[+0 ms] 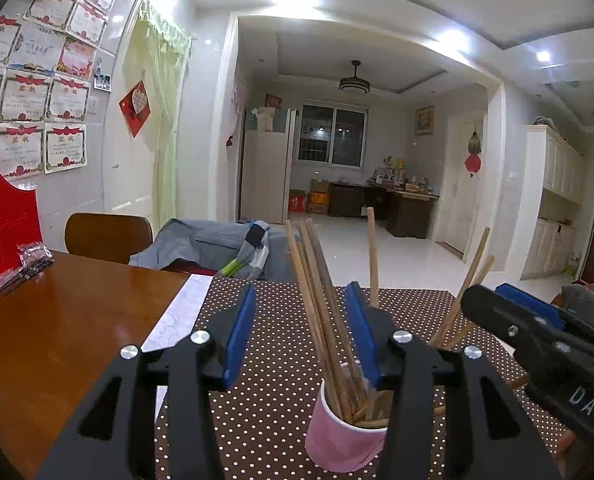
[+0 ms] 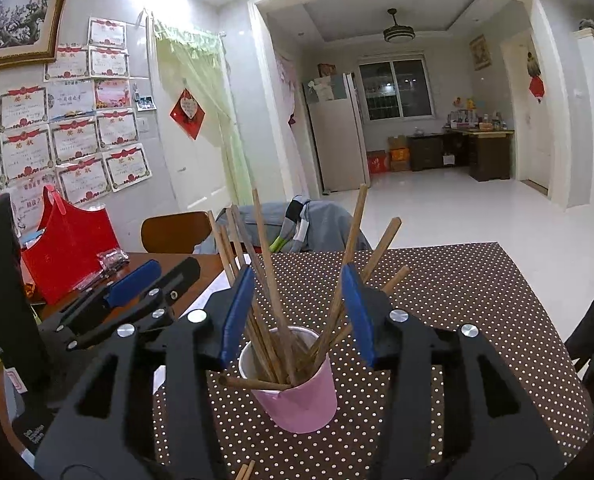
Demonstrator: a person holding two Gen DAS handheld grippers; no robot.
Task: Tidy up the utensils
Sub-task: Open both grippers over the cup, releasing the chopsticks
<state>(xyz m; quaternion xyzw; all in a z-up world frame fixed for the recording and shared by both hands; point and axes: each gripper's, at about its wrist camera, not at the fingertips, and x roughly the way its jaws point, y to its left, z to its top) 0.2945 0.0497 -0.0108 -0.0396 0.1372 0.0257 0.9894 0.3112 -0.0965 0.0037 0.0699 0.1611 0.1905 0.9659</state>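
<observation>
1. Left wrist view: my left gripper (image 1: 303, 332) stands roughly half open, its blue pads on either side of a sheaf of chopsticks (image 1: 321, 304) without pressing them; it holds nothing. The chopsticks stand in the pink cup (image 1: 337, 436) on the dotted mat (image 1: 265, 400), near the table's (image 1: 57, 320) edge towards me. The right gripper (image 1: 513, 312) comes in from the right, beside the cup.

2. Right wrist view: my right gripper (image 2: 297, 312) is also about half open around the fanned chopsticks (image 2: 273, 280), pads clear, nothing gripped. One stick (image 2: 253, 384) lies across the cup's (image 2: 301, 404) rim. More stick ends (image 2: 244, 471) show at the bottom edge, lying on the mat (image 2: 437, 300).

3. My reading: sticks are going into the cup. Next I'd pick up the loose ones, or tip the rim stick inside, without knocking the cup.
</observation>
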